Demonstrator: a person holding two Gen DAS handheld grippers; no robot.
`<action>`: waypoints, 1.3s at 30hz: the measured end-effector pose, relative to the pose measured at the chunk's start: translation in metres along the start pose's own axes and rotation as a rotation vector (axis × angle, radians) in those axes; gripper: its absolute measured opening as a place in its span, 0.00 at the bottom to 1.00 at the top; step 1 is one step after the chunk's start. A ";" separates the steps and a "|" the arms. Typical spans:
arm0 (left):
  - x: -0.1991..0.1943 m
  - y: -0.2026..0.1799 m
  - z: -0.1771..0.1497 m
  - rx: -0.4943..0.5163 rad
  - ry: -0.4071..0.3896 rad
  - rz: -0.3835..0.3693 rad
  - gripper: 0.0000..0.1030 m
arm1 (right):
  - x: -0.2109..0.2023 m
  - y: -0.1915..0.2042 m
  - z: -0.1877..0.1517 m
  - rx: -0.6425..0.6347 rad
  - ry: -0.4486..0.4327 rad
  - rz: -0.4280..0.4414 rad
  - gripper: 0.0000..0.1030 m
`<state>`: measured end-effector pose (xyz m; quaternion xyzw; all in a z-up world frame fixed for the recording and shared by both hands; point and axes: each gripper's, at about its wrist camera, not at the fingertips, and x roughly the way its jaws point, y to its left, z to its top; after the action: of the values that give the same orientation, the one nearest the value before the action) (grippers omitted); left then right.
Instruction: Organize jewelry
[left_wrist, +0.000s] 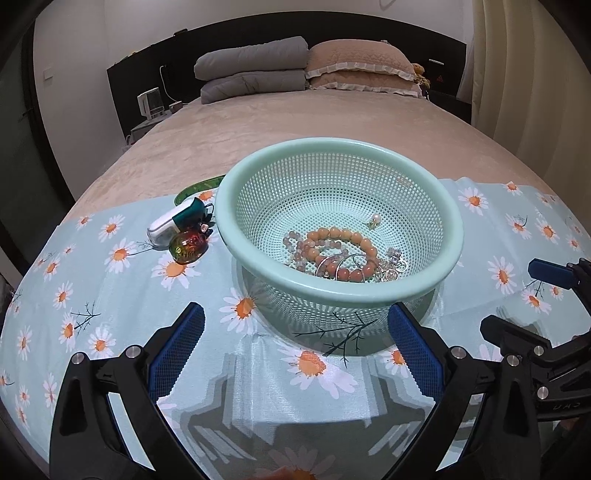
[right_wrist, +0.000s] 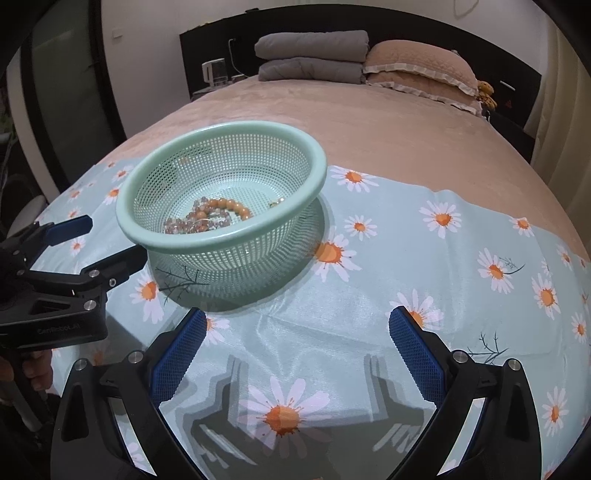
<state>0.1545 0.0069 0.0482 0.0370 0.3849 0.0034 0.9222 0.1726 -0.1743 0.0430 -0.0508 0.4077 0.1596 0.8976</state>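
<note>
Mint colander basket (left_wrist: 448, 225), bead bracelets (left_wrist: 343, 236) inside; red hair claw (left_wrist: 189, 246) beside, bed's left edge: left tongs (left_wrist: 295, 350) and right tongs (right_wrist: 297, 350), both spread and empty, best pinch the claw's middle.

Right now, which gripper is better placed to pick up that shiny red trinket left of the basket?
Left. The left gripper is open, with the red trinket ahead to its left. The right gripper sits beyond the basket, which blocks its view.

text: "GenRobot.AI", faint | on: left gripper (right_wrist: 110, 240) body | else: none legible
</note>
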 end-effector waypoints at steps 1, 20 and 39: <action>-0.001 0.000 0.000 0.003 -0.002 -0.004 0.94 | -0.002 0.000 0.000 -0.001 -0.008 0.001 0.92; -0.027 -0.009 0.002 0.051 -0.046 0.025 0.94 | -0.026 0.012 0.005 -0.035 -0.049 0.001 0.92; -0.026 -0.012 0.000 0.077 -0.030 0.026 0.94 | -0.019 0.016 0.002 -0.060 -0.028 -0.001 0.92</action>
<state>0.1361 -0.0064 0.0655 0.0776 0.3705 0.0000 0.9256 0.1571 -0.1636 0.0596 -0.0758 0.3903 0.1721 0.9013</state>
